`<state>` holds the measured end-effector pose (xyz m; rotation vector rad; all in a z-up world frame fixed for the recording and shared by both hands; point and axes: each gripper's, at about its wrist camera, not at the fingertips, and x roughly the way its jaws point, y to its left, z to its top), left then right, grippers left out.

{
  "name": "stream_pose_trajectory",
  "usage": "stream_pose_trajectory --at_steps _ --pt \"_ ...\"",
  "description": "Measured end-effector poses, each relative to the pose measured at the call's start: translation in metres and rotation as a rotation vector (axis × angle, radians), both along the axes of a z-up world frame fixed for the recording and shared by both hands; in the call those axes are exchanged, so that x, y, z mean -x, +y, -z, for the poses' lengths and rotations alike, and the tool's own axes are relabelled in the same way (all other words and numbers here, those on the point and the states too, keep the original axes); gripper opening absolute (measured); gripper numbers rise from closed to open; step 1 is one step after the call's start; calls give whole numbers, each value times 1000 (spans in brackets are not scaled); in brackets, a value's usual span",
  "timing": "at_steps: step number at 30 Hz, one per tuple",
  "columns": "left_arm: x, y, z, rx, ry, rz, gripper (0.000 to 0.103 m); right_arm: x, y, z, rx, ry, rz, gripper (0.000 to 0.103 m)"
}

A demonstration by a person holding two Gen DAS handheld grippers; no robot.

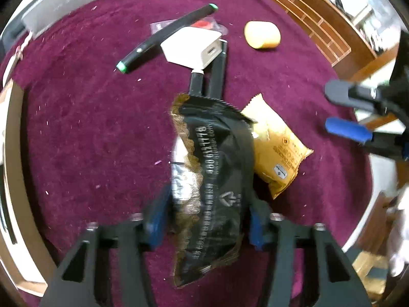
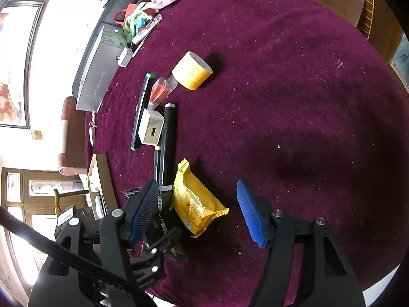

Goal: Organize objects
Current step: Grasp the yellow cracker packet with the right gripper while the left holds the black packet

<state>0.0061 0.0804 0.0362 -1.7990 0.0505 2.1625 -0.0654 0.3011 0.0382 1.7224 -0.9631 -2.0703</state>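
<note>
The left gripper (image 1: 204, 220) is clamped on a black snack packet (image 1: 212, 179), its 2 blue pads pressing the packet's sides, with the packet's serrated far end sticking out ahead of the fingertips over the purple tablecloth (image 1: 89, 128). Just to the right of that claw, partly tucked under the black packet's edge, lies a yellow cracker packet (image 1: 276, 153). Ahead of the claw, beyond the packet's far end, 2 black pens (image 1: 212, 76) lie side by side, and a white charger block (image 1: 194, 46) rests on their far ends. Left of the charger, a black marker with green caps (image 1: 163, 38) lies at a slant, and a small clear bag with a red item (image 1: 207, 25) sits beyond the charger. Further ahead and to the right sits a yellow cylinder (image 1: 262, 35) on its side. The right gripper (image 2: 202, 212) hovers with its jaws spread wide and nothing between the pads; in its own view, the yellow cracker packet (image 2: 196, 204) lies between and just ahead of its fingers, closer to the left finger. A grey box (image 2: 99, 76) sits far ahead and to the left of that claw at the cloth's edge.
</note>
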Motion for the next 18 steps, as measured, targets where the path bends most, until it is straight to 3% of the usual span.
stream_pose_trajectory --at_steps 5,9,18 --pt "-5 -25 -20 -70 51 -49 44 0 -10 1 1 7 -60 63" --pt "-11 -45 -29 -77 61 -93 44 -2 -30 -3 -53 43 -150 63" --pt "-10 -74 -30 -65 65 -155 44 -11 -100 -10 -353 164 -384 63"
